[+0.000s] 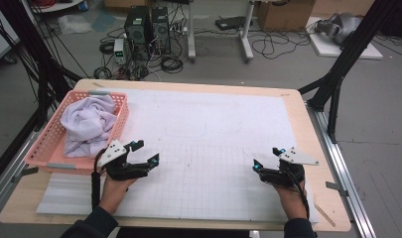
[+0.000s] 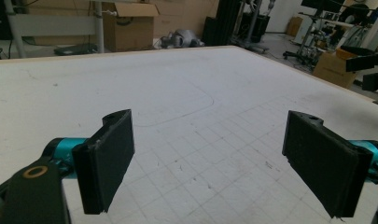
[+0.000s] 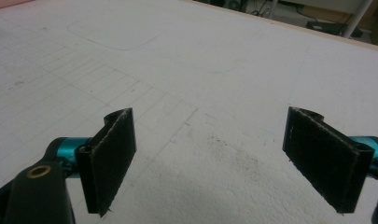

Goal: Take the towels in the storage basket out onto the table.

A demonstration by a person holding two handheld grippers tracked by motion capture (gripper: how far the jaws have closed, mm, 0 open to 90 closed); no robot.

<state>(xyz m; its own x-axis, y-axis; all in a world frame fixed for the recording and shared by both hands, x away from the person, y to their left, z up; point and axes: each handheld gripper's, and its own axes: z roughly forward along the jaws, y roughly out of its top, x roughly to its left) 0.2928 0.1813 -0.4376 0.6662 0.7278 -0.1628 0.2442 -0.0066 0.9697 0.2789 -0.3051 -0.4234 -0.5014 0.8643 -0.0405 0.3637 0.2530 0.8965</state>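
A pink basket [image 1: 48, 144] stands on the table's left side with a crumpled pale lilac cloth [image 1: 89, 121] inside it. My left gripper [image 1: 145, 151] rests low over the white gridded mat [image 1: 213, 144], just right of the basket's near corner, open with nothing between its jaws [image 2: 210, 158]. My right gripper [image 1: 267, 157] sits at the mat's right side, also open and empty [image 3: 210, 158]. A hand holds each gripper from the near edge.
The wooden table [image 1: 307, 129] edge runs close to the right gripper. Black frame posts [image 1: 337, 84] stand at the back right and left. Computers [image 1: 149, 29], cables and cardboard boxes lie on the floor beyond the table.
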